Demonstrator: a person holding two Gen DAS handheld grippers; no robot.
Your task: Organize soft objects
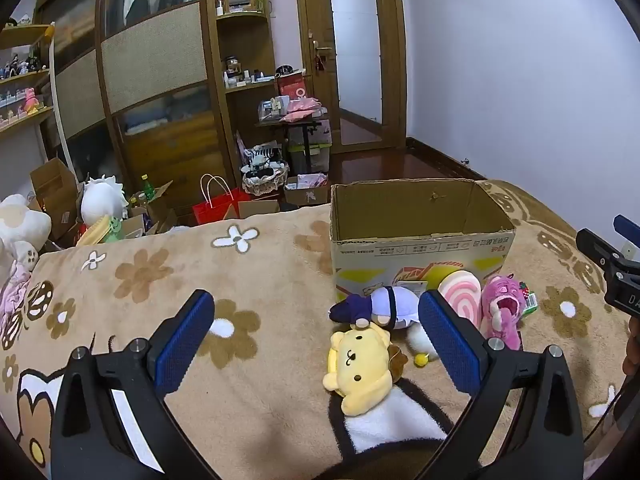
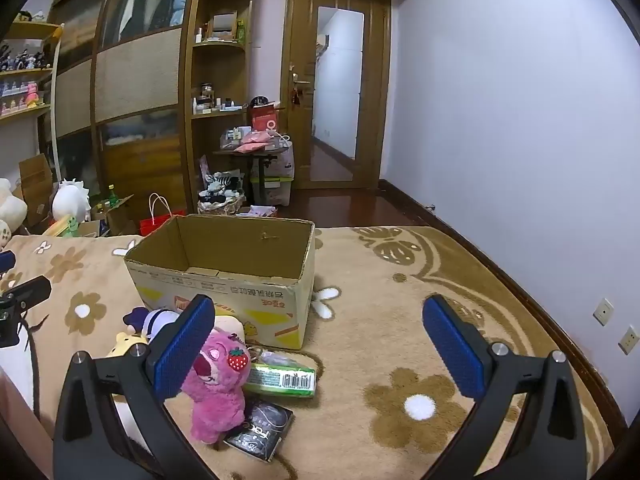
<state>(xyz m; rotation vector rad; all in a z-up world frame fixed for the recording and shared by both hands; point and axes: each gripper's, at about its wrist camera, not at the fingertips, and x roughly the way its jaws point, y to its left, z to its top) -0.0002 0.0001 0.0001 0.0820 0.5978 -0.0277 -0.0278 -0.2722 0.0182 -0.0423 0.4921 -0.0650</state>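
You're in a home bedroom. Evidence: a bed with a tan flower-print blanket, a big wooden wardrobe with curved corner shelves of toiletries, a wooden door with a glass panel, figurines on a wall shelf. Floor clutter beside the bed: cardboard boxes, a red gift bag, plush toys.

A tan blanket with brown and white flowers lies under a yellow plush, a pink bear, a pink-and-white swirl plush and a brown cardboard box.
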